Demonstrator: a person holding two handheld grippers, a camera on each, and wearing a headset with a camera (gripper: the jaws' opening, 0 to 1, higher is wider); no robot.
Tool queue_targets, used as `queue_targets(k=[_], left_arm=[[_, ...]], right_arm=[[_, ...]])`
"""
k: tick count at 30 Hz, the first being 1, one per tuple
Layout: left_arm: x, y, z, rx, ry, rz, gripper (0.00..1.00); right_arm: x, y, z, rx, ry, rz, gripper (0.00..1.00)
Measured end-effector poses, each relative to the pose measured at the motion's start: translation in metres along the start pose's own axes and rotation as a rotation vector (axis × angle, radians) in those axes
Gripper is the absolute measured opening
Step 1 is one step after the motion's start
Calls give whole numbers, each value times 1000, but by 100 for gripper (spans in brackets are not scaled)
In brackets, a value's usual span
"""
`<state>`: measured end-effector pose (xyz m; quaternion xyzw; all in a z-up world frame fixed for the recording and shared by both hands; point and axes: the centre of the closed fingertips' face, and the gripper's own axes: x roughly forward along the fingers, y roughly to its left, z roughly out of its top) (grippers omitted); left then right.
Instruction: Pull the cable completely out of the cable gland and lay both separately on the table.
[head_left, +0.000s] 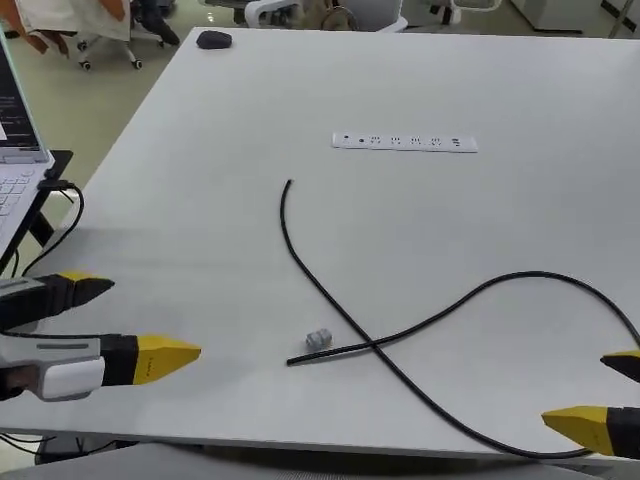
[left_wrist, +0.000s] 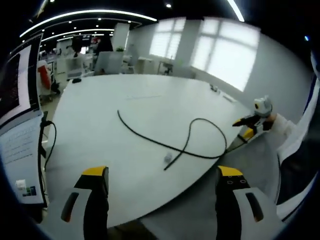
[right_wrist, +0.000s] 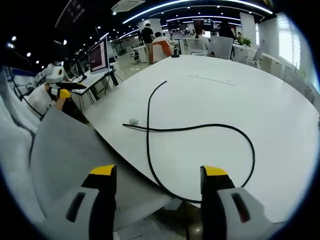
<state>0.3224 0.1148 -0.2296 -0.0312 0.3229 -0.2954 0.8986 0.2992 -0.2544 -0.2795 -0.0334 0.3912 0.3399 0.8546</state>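
white table (head_left: 480, 220) takes up most of the head view, in an open office with desks and chairs behind it. a power strip (head_left: 405, 142) lies at upper centre and a laptop (head_left: 15, 170) sits at the left edge.

the black cable (head_left: 373, 345) runs from the middle down to the lower right and loops back across itself. the small grey cable gland (head_left: 318, 339) lies at lower centre, touching or just beside the cable's short end; i cannot tell whether the cable passes through it.

the left gripper (head_left: 152, 318) hangs at lower left with its jaws spread and nothing between them. the right gripper (head_left: 575, 390) sits at lower right, also spread and empty. both are well apart from the gland.

risks, as i judge them:
- the gland looks small and light, so a pull on the cable alone would likely drag it along instead of freeing it.
- a loose pinch could let it squirt out sideways.
- the crossed loop may tighten or snag under a long pull.

the right gripper view shows the loop's bottom reaching past the near table edge, where it could slide off; the head view leaves that unclear. the left gripper view shows a white sleeve behind the right gripper.
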Motion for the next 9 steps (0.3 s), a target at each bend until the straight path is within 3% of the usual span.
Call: queue_targets(k=[4, 9], left_arm=[[1, -1, 0, -33, -18, 3, 88], [3, -4, -1, -27, -9, -7, 88]], right_arm=[[-3, -3, 1, 9, -8, -12, 71], [-4, -3, 0, 11, -9, -17, 71]])
